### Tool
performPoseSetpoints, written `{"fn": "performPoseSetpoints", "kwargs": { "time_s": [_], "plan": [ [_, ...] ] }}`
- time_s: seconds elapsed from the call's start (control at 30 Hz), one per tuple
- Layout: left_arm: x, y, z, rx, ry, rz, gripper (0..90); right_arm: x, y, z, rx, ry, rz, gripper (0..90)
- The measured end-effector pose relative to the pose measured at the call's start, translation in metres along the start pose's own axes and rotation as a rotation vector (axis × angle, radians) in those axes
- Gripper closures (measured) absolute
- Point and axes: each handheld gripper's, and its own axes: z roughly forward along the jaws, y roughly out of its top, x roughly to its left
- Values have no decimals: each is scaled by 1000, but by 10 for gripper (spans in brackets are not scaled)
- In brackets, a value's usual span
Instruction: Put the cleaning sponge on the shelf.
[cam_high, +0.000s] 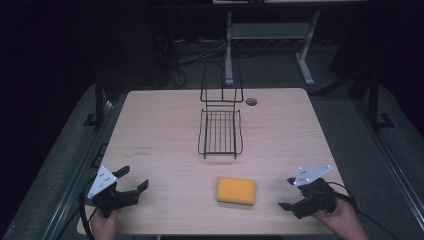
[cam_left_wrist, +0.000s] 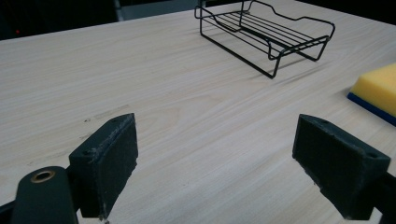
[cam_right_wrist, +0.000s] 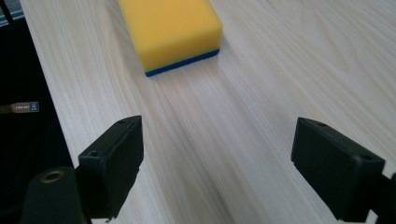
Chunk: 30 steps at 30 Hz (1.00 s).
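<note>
A yellow sponge (cam_high: 236, 190) with a blue underside lies flat near the front of the wooden table (cam_high: 160, 125). It shows at the right edge of the left gripper view (cam_left_wrist: 376, 88) and straight ahead in the right gripper view (cam_right_wrist: 170, 30). A black wire rack (cam_high: 220, 131) stands at the table's middle, also seen ahead of the left gripper (cam_left_wrist: 268, 35). My left gripper (cam_high: 133, 180) rests open at the front left corner, nothing between its jaws. My right gripper (cam_high: 288, 193) is open at the front right, a short way from the sponge, jaws pointing at it.
A round cable hole (cam_high: 251, 101) sits near the table's far edge. Beyond the table are a dark floor with cables and a grey metal stand (cam_high: 270, 35). The table's front edge (cam_right_wrist: 44, 93) runs close beside the right gripper.
</note>
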Motion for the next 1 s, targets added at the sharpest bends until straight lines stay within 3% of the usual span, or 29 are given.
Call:
{"fn": "performPoseSetpoints", "kwargs": {
  "time_s": [0.43, 0.67, 0.8, 1.0],
  "plan": [
    [0, 0, 0, -4, -3, -4, 134, 9, 33, 16, 17, 104, -71, 155],
    [-3, 1, 2, 0, -8, 8, 134, 10, 49, 26, 35, 130, -112, 155],
    [-2, 1, 2, 1, -12, 1, 134, 10, 64, 36, 56, 155, -154, 155],
    [0, 0, -2, -13, -6, -20, 135, 10, 79, 45, 64, 182, -168, 155]
  ]
}}
